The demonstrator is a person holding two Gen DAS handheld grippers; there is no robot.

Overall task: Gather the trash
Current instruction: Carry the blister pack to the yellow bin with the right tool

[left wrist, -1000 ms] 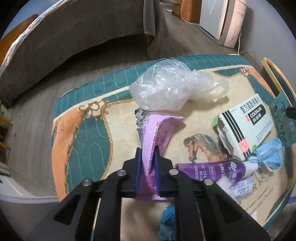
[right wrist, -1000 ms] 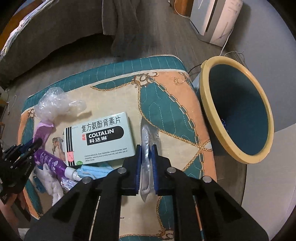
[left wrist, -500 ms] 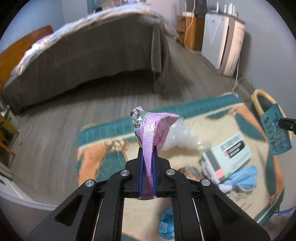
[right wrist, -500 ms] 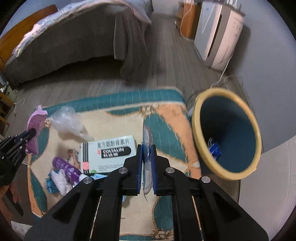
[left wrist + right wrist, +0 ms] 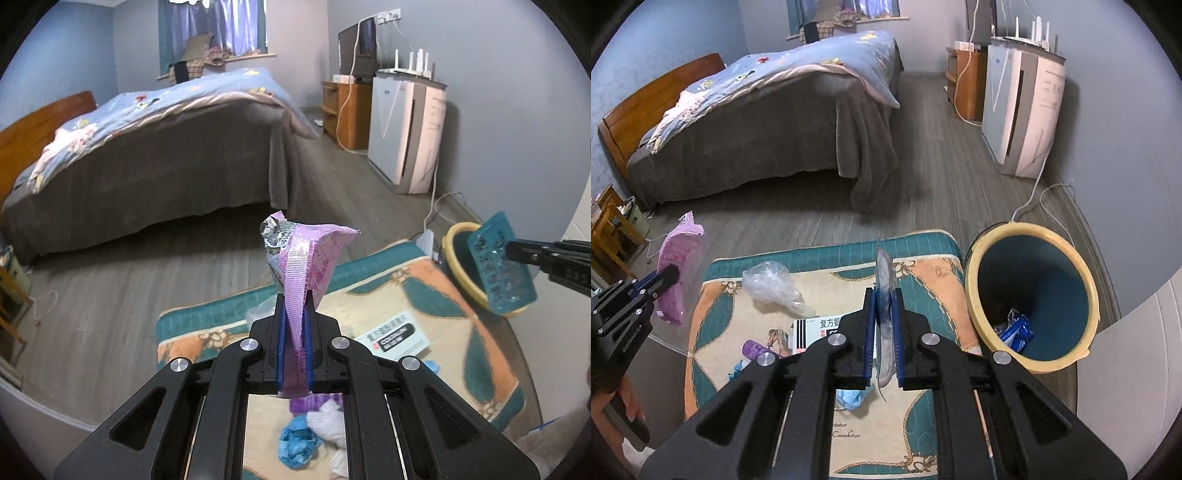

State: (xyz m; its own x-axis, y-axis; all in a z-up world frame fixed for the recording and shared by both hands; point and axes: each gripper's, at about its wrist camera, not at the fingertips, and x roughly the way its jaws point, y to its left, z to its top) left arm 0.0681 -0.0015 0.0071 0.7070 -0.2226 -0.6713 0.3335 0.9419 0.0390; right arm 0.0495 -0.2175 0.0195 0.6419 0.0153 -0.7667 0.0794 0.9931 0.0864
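My left gripper (image 5: pixel 294 314) is shut on a purple foil wrapper (image 5: pixel 306 254), held up above the patterned mat (image 5: pixel 424 295). The same wrapper (image 5: pixel 677 258) shows at the left of the right wrist view, in the left gripper (image 5: pixel 670 275). My right gripper (image 5: pixel 884 299) is shut on a blister pack (image 5: pixel 885 273), seen edge-on there and flat as a teal blister pack (image 5: pixel 500 264) in the left wrist view, near the bin's rim. A teal bin with a yellow rim (image 5: pixel 1030 295) stands right of the mat with blue trash inside.
On the mat (image 5: pixel 923 280) lie a clear plastic bag (image 5: pixel 772 284), a medicine box (image 5: pixel 820 326), a purple tube (image 5: pixel 755 349), a blue mask (image 5: pixel 849 400) and crumpled blue and white bits (image 5: pixel 310 439). A bed (image 5: pixel 768 122), a white appliance (image 5: pixel 1023 107) and cables stand beyond.
Both grippers have risen from the mat with their items, and both views have tilted up to show the room. The blister pack has come nearer the bin.
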